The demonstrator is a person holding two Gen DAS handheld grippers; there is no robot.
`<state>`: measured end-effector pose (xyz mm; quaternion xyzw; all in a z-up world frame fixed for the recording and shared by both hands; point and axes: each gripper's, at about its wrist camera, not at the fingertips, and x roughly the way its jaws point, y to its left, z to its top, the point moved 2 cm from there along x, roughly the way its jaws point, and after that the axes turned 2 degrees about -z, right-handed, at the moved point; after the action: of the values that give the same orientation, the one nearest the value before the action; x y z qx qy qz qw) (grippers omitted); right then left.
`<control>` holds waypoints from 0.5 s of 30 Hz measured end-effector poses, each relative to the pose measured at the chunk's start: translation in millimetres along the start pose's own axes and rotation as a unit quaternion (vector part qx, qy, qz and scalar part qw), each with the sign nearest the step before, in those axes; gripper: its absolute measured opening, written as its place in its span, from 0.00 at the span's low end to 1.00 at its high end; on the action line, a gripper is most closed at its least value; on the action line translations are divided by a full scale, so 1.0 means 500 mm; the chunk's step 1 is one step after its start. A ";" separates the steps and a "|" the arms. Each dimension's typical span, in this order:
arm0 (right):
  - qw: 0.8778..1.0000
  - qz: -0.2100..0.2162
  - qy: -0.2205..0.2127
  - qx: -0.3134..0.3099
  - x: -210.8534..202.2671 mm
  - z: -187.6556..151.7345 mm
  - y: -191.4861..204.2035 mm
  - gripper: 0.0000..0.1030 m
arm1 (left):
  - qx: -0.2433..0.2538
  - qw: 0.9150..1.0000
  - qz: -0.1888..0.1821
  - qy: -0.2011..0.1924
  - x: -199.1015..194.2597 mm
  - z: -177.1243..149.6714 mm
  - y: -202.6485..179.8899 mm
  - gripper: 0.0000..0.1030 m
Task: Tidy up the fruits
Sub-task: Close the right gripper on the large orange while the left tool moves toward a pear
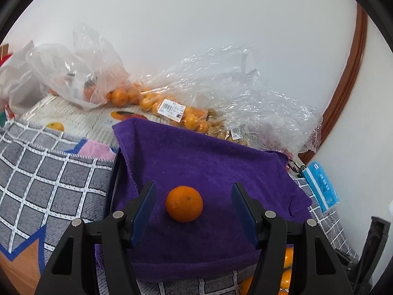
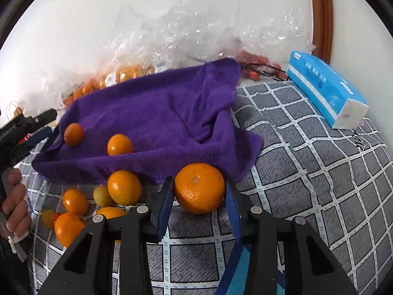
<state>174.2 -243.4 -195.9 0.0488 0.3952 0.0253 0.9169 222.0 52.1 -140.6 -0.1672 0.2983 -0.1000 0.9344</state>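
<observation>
A purple towel [image 1: 203, 172] lies over a raised surface on the checked cloth. One mandarin [image 1: 184, 203] sits on it between the fingers of my open left gripper [image 1: 194, 191], touching neither. In the right wrist view the towel [image 2: 157, 123] carries two mandarins [image 2: 73, 134] [image 2: 119, 144]. My right gripper [image 2: 199, 186] is shut on a larger mandarin [image 2: 199, 188] at the towel's front edge. Several loose mandarins [image 2: 124, 186] and a yellowish fruit [image 2: 102, 196] lie on the cloth at the left.
Clear plastic bags of mandarins [image 1: 169, 108] and small yellow fruit [image 1: 221, 130] lie along the white wall. A blue tissue pack [image 2: 326, 91] lies on the grey checked cloth [image 2: 319, 172] at the right. Red fruits [image 2: 255, 71] lie behind the towel. A hand [image 2: 14, 204] holds the left gripper.
</observation>
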 end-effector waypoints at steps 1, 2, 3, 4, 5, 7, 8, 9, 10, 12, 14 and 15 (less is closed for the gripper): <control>1.000 0.002 -0.004 0.002 -0.003 0.001 -0.002 0.39 | 0.004 1.000 0.003 -0.002 -0.001 0.000 -0.003 0.59; 1.000 0.003 -0.007 0.003 -0.005 0.002 0.000 0.39 | 0.010 1.000 0.006 -0.004 -0.004 -0.001 -0.009 0.59; 1.000 0.003 -0.011 0.003 -0.008 0.003 0.000 0.39 | 0.018 1.000 0.002 -0.007 -0.007 -0.001 -0.016 0.59; 1.000 0.005 -0.016 0.001 -0.012 0.003 0.002 0.39 | 0.025 1.000 -0.002 -0.008 -0.009 0.000 -0.023 0.59; 1.000 0.006 -0.020 -0.001 -0.015 0.004 0.005 0.39 | 0.035 0.999 0.000 -0.006 -0.012 0.001 -0.033 0.59; 1.000 0.001 -0.028 -0.009 -0.023 0.005 0.011 0.39 | 0.042 0.999 0.008 0.010 -0.016 0.000 -0.050 0.58; 0.999 0.000 -0.030 -0.012 -0.026 0.005 0.014 0.39 | 0.049 0.998 0.000 0.027 -0.020 -0.004 -0.061 0.58; 0.999 -0.002 -0.033 -0.016 -0.029 0.003 0.017 0.39 | 0.058 0.997 -0.005 0.040 -0.024 -0.010 -0.070 0.58; 0.999 -0.003 -0.034 -0.018 -0.032 0.003 0.019 0.39 | 0.073 0.996 -0.004 0.056 -0.031 -0.020 -0.079 0.58; 0.999 -0.006 -0.036 -0.020 -0.034 0.001 0.022 0.39 | 0.108 0.992 -0.002 0.070 -0.058 -0.051 -0.085 0.58; 0.999 -0.013 -0.035 -0.018 -0.034 0.001 0.021 0.39 | 0.123 0.990 -0.001 0.075 -0.084 -0.082 -0.078 0.58; 0.999 -0.016 -0.037 -0.015 -0.036 0.001 0.017 0.39 | 0.124 0.989 -0.003 0.083 -0.091 -0.096 -0.074 0.56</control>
<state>162.3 -236.4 -181.7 0.0298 0.3617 0.0146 0.9317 153.9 18.8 -139.7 -0.0421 0.3593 -0.1527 0.9197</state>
